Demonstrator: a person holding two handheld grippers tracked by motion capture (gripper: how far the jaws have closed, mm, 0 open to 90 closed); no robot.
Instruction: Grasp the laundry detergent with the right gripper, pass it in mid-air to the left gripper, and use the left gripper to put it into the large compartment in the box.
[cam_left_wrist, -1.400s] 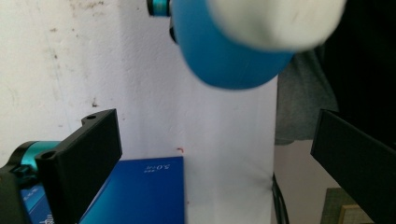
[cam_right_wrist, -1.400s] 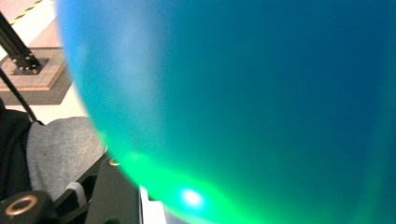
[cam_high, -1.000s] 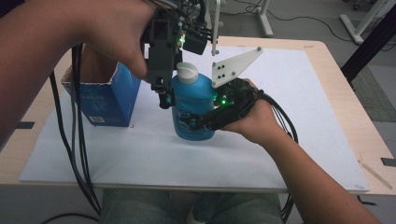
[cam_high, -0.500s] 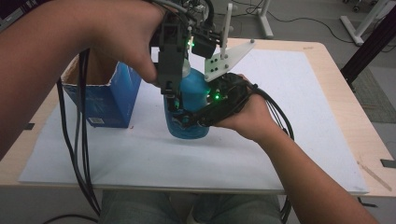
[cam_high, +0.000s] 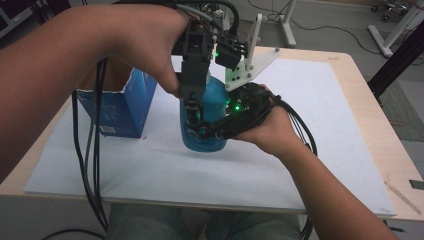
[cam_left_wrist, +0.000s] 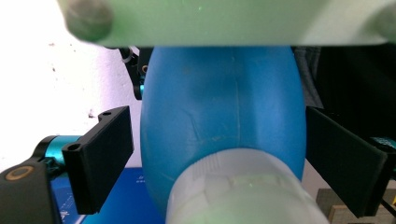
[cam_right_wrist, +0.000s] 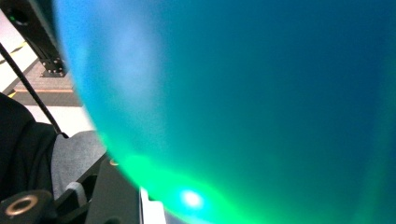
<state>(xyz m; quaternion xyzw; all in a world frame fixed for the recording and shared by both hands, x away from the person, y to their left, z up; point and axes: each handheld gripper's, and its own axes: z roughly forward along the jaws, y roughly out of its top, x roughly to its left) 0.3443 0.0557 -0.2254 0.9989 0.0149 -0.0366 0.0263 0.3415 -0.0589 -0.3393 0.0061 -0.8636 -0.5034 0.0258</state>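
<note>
Overhead, a white sheet (cam_high: 310, 150) covered the wooden table (cam_high: 370, 120), its right half bare. The bottle (cam_high: 212, 100) stood mid-sheet beside a box (cam_high: 120, 107), clamped by the right gripper (cam_high: 202, 131); the left gripper (cam_left_wrist: 215, 154) was closing, jaws flanking the cap (cam_left_wrist: 238, 196), untouched.

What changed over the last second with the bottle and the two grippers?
The left gripper came down over the white cap of the blue bottle; its jaws have just been closing but aren't touching yet. The right gripper stays clamped on the bottle; the blue box is unmoved.
</note>
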